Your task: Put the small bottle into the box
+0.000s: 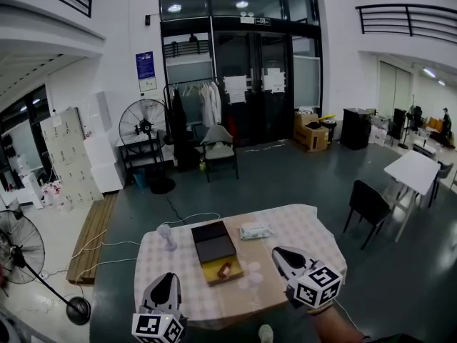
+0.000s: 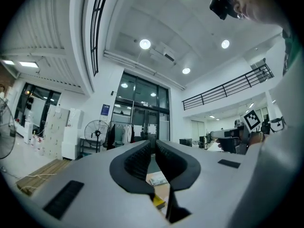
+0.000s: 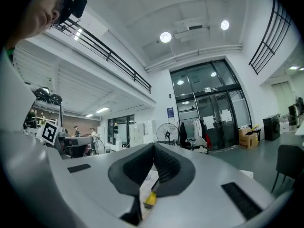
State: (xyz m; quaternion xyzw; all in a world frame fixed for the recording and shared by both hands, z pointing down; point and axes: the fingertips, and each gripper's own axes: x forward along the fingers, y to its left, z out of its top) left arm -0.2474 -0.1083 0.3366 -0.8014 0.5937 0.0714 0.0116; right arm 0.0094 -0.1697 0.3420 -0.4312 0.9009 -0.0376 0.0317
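Where the small bottle (image 1: 224,269) lies: in the yellow tray of the box (image 1: 233,277), mid-table, with the tray end toward the near edge. I judge the placing done.
Box lid (image 1: 213,240): black, flat on the tray's far side and touching it, so the tray is open from above.
Left claw (image 1: 166,280): off the near edge toward the left corner, pointing about level. Its jaws are drawn together with nothing between them (its own view shows only a sliver of table through the slit).
Right claw (image 1: 280,253): over the near right part of the table (image 1: 307,227), jaws closed tip to tip, empty, apart from the box.
Why held so: both are empty and clear of the box, which fits a finished put-down, in my judgement.
Around: a small fan (image 1: 166,236) near the left edge, a white packet (image 1: 255,230) just right of the lid, and pale clear items (image 1: 250,274) just right of the tray, too faint to name.
In the way: nothing is over the tray; the clear items lie between the right claw and the box.
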